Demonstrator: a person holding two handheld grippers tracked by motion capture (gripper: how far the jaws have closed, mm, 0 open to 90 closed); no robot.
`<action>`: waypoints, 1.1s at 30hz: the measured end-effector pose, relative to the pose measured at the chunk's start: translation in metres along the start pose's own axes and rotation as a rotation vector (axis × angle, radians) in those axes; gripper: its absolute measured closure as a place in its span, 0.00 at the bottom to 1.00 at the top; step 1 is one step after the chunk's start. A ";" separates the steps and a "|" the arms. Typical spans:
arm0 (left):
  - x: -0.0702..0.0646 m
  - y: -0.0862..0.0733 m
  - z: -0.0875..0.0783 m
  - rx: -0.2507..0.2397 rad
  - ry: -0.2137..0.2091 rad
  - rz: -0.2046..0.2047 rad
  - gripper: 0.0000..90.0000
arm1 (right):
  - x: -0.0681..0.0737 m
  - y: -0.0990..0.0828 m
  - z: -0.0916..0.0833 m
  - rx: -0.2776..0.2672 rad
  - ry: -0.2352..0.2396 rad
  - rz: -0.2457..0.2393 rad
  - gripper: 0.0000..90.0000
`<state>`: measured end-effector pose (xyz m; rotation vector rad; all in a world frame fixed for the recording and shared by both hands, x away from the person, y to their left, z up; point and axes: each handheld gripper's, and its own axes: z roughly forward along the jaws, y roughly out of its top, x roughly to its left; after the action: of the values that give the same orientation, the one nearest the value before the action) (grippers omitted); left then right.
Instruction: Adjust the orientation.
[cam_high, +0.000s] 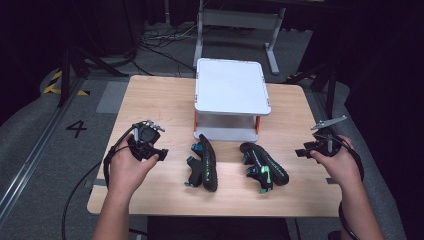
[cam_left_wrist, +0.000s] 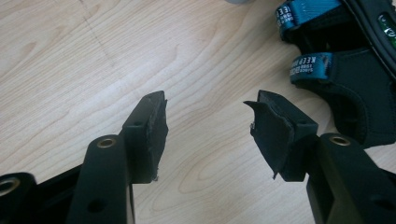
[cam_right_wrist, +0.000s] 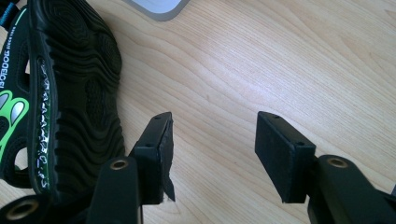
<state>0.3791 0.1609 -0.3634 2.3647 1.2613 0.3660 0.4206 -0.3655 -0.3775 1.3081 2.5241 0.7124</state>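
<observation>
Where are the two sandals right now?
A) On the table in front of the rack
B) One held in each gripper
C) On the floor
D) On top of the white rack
A: both sandals lie on their sides on the table before the rack, and both grippers are empty.

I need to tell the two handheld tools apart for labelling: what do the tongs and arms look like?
Both are black. The left tongs carry small silver pins on top, the right tongs a grey three-cornered plate. Each trails a black cable. The pads are worn black rubber. Forearms are bare, without sleeves.
</observation>
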 end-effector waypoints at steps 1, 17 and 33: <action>-0.001 0.000 0.000 -0.002 -0.005 0.001 0.51 | 0.000 0.001 0.001 0.002 0.002 0.002 0.54; -0.015 0.003 0.002 -0.008 -0.023 0.028 0.49 | 0.001 0.001 0.003 0.001 0.007 -0.004 0.53; -0.052 0.002 0.037 0.224 -0.256 0.218 0.43 | 0.004 0.005 0.007 0.005 0.019 -0.021 0.53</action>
<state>0.3675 0.1068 -0.3959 2.6454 0.9735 -0.0179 0.4243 -0.3571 -0.3811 1.2805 2.5525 0.7181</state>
